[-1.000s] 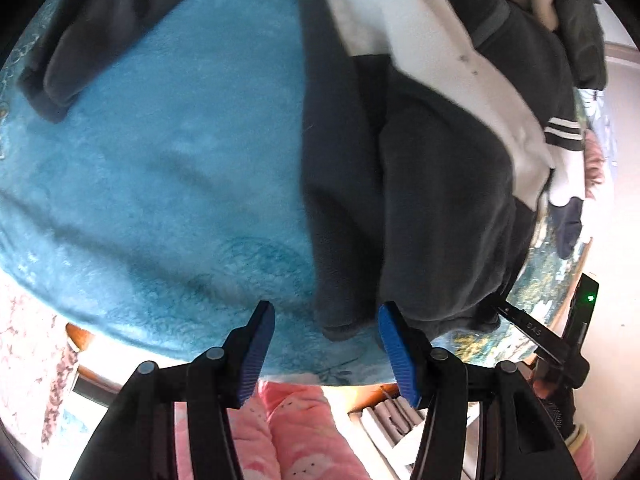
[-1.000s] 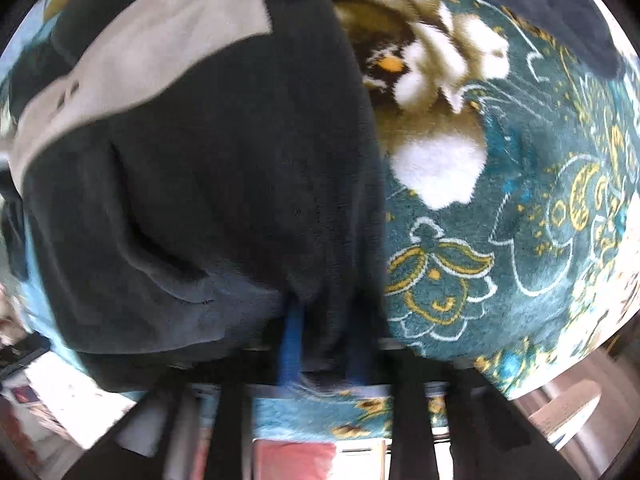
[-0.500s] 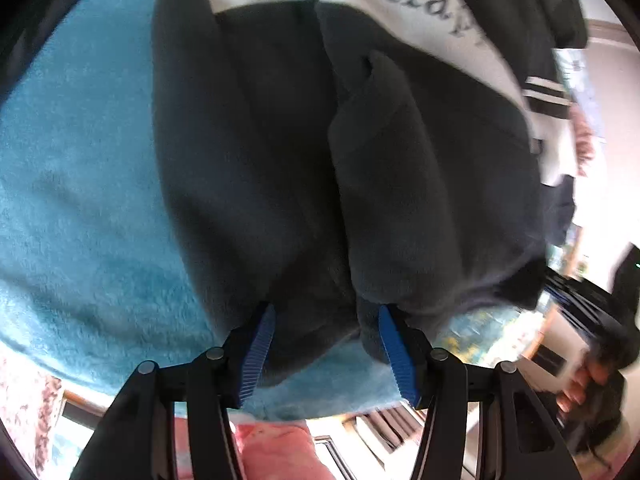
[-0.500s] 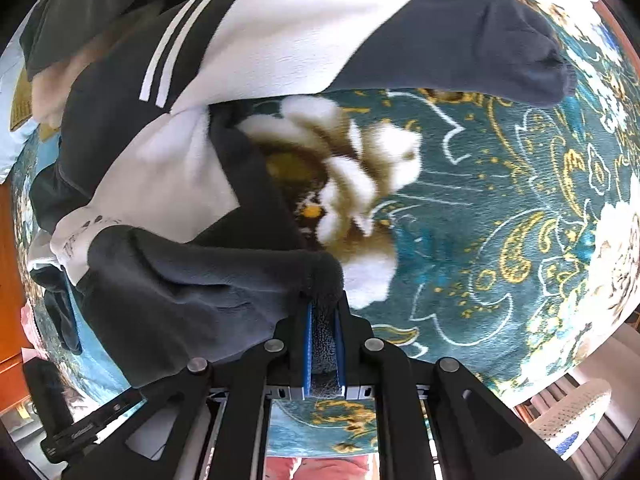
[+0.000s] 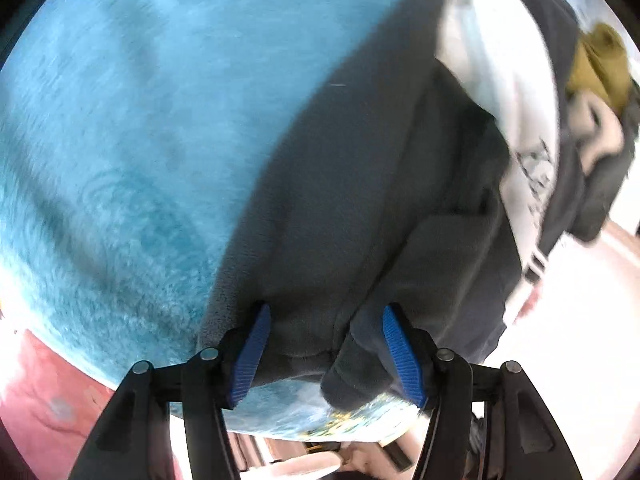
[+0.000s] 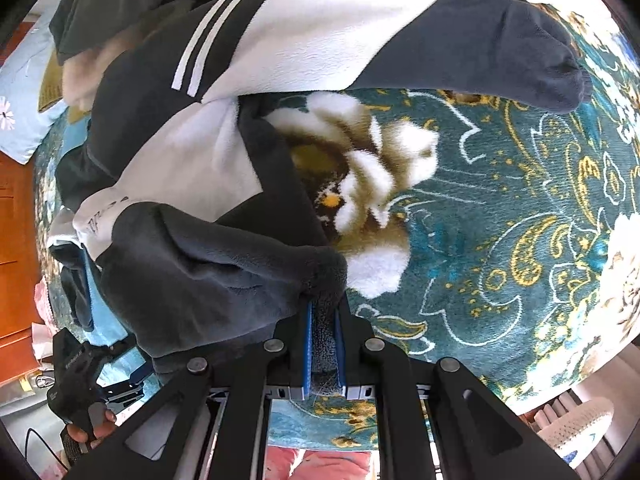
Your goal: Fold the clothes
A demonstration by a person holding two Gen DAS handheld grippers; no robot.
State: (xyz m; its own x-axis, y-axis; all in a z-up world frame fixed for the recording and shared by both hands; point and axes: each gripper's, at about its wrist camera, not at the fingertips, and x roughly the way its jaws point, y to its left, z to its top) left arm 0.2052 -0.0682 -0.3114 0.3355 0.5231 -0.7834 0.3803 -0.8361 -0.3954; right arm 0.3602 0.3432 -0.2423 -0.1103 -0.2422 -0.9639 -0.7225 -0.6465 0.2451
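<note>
- As the right gripper (image 6: 323, 332) clenched a hem corner of the dark-grey-and-white fleece sweatshirt (image 6: 208, 264), folding was under way.
- The left gripper (image 5: 325, 354) had just been opening, hem between unpressed jaws; closing likely came next.

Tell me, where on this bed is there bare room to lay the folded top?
Two free patches: the plain blue blanket left of the dark sweatshirt, and the floral blanket below its outstretched sleeve. The far corner is crowded with piled clothes.
</note>
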